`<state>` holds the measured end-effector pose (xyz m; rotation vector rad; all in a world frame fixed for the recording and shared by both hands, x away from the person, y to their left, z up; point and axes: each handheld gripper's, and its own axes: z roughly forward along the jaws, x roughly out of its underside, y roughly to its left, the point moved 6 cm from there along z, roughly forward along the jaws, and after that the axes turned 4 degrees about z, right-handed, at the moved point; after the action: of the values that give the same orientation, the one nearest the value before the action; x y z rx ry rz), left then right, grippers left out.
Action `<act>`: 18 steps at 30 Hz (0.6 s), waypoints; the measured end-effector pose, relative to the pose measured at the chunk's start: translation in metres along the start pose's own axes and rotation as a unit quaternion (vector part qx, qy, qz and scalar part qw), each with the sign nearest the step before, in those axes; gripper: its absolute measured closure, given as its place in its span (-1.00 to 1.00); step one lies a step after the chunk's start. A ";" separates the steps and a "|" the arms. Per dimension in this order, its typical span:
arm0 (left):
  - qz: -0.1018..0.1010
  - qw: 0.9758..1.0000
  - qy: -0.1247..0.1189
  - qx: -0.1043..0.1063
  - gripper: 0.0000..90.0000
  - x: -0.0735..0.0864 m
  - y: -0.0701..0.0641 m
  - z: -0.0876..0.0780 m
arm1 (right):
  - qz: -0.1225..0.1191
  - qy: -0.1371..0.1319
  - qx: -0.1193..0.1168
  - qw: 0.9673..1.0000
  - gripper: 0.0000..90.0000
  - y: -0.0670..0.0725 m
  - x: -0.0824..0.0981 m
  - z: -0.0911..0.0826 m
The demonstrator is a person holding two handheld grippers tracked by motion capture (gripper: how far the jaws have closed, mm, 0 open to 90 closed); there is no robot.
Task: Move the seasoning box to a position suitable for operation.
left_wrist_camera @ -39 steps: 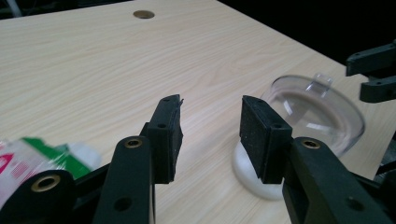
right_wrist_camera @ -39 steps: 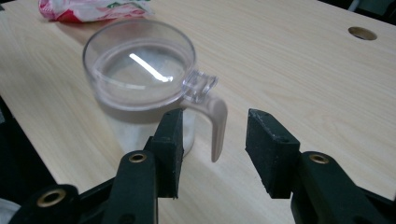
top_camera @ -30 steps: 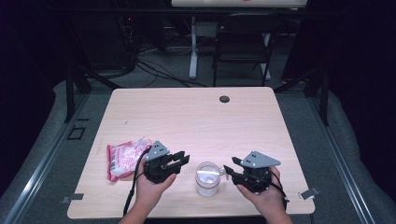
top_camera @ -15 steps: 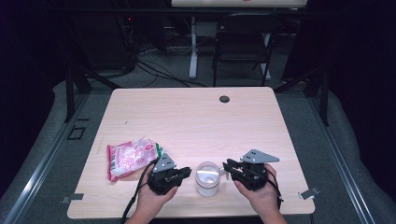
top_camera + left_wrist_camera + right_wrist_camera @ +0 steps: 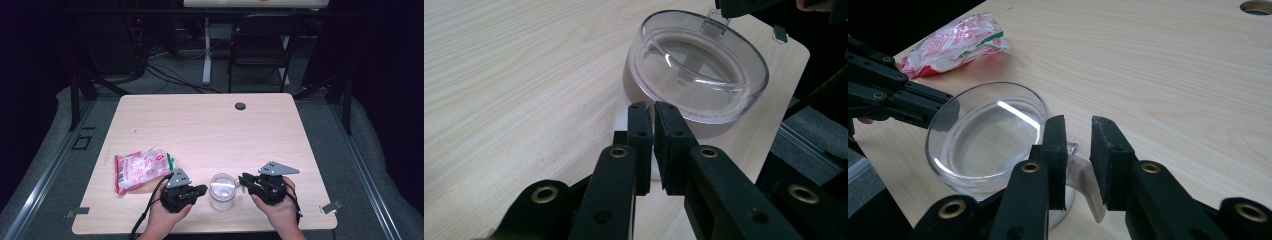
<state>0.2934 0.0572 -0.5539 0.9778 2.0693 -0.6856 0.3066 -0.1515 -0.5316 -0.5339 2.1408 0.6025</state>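
A clear glass mug (image 5: 221, 190) (image 5: 694, 75) (image 5: 983, 135) stands near the table's front edge, between my two grippers. My left gripper (image 5: 202, 189) (image 5: 654, 107) points at the mug's left side, just short of it. Its jaws have just been closing and now stand shut, with nothing visible between them. My right gripper (image 5: 241, 179) (image 5: 1079, 125) reaches in from the right. Its jaws have just been closing and now pinch the mug's handle (image 5: 1085, 185).
A pink and white snack bag (image 5: 142, 167) (image 5: 953, 42) lies on the table left of the left gripper. A round cable hole (image 5: 240, 106) sits near the table's far edge. A dark chair (image 5: 260, 50) stands beyond the table.
The left gripper has sunk toward the front edge, come nearer the mug, and its jaws have come together. The right gripper's jaws have narrowed onto the mug's handle.
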 end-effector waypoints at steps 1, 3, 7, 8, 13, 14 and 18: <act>0.001 1.000 0.001 0.000 0.91 0.000 0.000 0.000 | 0.000 -0.001 -0.001 1.000 0.72 0.001 0.000 0.000; 0.002 1.000 0.002 0.001 0.90 0.000 -0.001 0.001 | -0.002 -0.001 0.000 1.000 0.71 0.001 0.000 0.000; 0.003 1.000 0.001 0.001 0.88 0.000 -0.001 0.001 | -0.012 0.002 -0.005 1.000 0.61 0.002 0.001 0.001; 0.003 1.000 0.000 0.002 0.88 0.000 -0.002 0.001 | -0.014 0.003 -0.006 1.000 0.58 0.002 0.001 0.001; 0.004 1.000 -0.002 0.002 0.87 0.000 -0.002 0.002 | -0.025 0.001 -0.006 1.000 0.51 0.003 0.000 0.002; 0.007 1.000 0.000 0.004 0.87 0.000 -0.002 0.001 | -0.026 0.001 -0.006 1.000 0.49 0.003 0.001 0.002; 0.007 1.000 -0.002 0.003 0.85 0.000 -0.002 0.001 | -0.019 0.001 -0.010 1.000 0.47 0.002 0.001 0.003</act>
<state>0.2923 0.0555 -0.5545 0.9930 2.0568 -0.6847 0.3068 -0.1481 -0.5331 -0.5849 2.1248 0.6029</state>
